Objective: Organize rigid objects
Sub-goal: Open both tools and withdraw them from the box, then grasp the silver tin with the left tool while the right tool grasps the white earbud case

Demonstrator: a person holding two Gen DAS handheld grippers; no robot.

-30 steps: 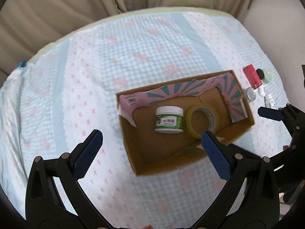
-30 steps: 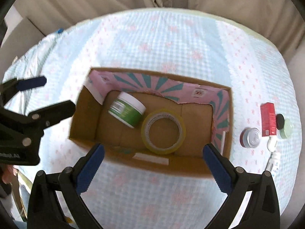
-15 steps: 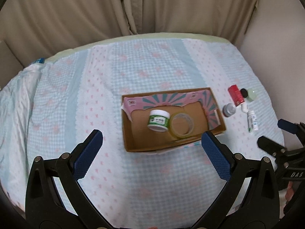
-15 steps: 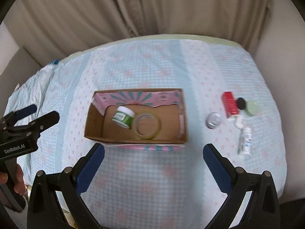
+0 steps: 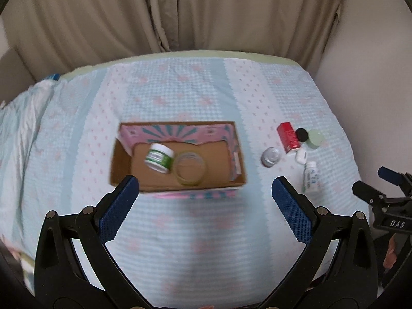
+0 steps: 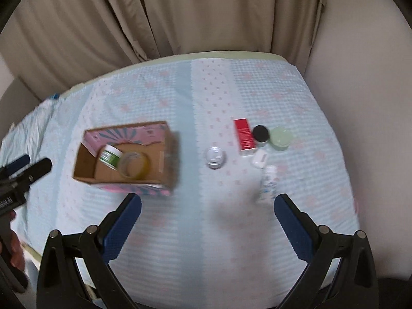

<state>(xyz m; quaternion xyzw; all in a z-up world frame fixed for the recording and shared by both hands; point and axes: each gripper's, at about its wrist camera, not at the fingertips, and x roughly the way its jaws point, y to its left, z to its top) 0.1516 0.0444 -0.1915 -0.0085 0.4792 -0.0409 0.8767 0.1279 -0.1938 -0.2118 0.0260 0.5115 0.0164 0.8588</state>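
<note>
One box point(image 5: 177, 189) lies on the bed, with two things inside: one green-labelled jar point(image 5: 159, 157) and one tape roll point(image 5: 190, 168) just at its 3 o'clock side. At the box's 3 o'clock, outside it, lie six loose things: one silver tin point(image 5: 270, 156), one red carton point(image 5: 288, 140), one black-lidded jar point(image 5: 301, 134), one pale green jar point(image 5: 316, 139), one white case point(image 5: 301, 156) and one white bottle point(image 5: 311, 176). Two grippers are in view.

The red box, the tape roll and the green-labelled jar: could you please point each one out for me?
red box point(image 6: 245, 137): right wrist view, on its red top face.
tape roll point(image 5: 189, 180): left wrist view, on its near rim.
green-labelled jar point(image 5: 157, 159): left wrist view, on its label.
</note>
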